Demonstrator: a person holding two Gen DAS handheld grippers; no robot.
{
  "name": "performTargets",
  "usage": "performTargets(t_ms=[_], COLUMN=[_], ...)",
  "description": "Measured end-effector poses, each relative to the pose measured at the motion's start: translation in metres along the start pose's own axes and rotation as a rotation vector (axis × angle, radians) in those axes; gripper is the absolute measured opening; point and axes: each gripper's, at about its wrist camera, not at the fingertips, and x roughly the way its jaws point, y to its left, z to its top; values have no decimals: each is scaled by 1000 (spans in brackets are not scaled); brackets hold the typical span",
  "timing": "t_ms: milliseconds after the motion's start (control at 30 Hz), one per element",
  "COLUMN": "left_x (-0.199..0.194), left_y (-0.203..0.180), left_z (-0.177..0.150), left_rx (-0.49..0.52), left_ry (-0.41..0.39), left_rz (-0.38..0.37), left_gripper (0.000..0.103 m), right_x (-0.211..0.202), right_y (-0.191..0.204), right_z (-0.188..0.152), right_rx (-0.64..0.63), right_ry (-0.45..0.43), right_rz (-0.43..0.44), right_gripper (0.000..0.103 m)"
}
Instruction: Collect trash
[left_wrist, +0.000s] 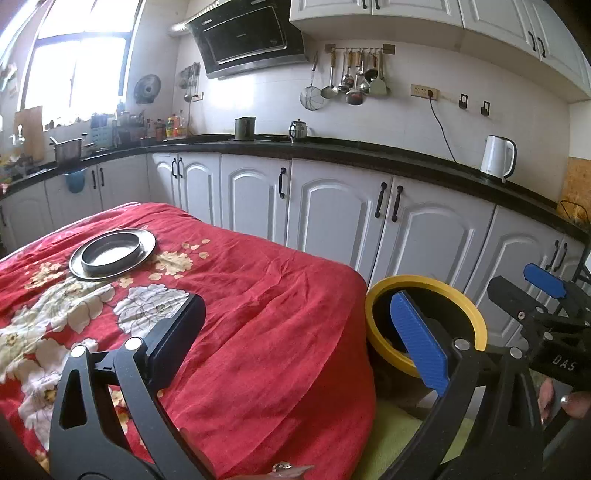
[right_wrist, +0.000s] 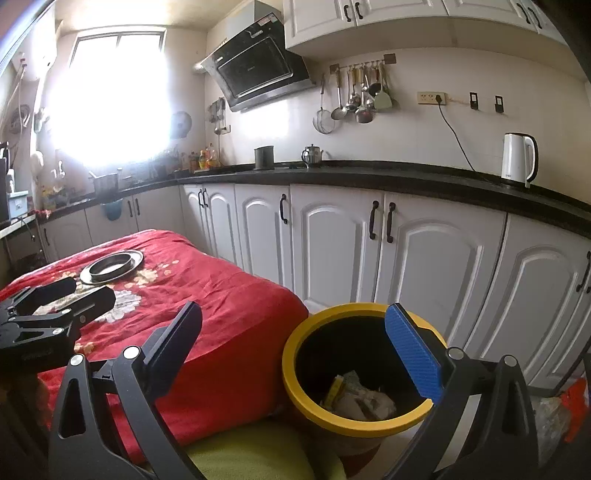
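The table, draped in a red flowered cloth, filled the left of both views, and no loose trash showed on the part of it in sight; only a metal plate with a shallow, empty-looking ring dish on it sat at the far end. Just beside the table's near corner stood the bin, a black bucket with a yellow rim. Inside it lay the trash: crumpled pale paper or wrappers and a yellowish scrap, heaped at the bottom. Such stuff would likely be light, soft and easily crushed, so a pinch on any raised fold should serve, though thin film might slip from the pads. Something clear and crinkled showed at the lower edge of the left view, too cut off to name. The left gripper hung over the table edge with its jaws wide apart and nothing between them. The right gripper hovered above the bin, likewise spread and empty.
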Motion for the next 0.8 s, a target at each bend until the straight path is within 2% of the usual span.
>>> performTargets(t_ms=[800], left_x=[-1], left_y=[2], left_z=[-2], left_rx=[-8], left_ry=[1], left_rz=[0], left_gripper=[92], right_x=[3], right_y=[7], right_z=[-3], right_rx=[-6], right_ry=[17], right_rz=[-6], right_gripper=[97])
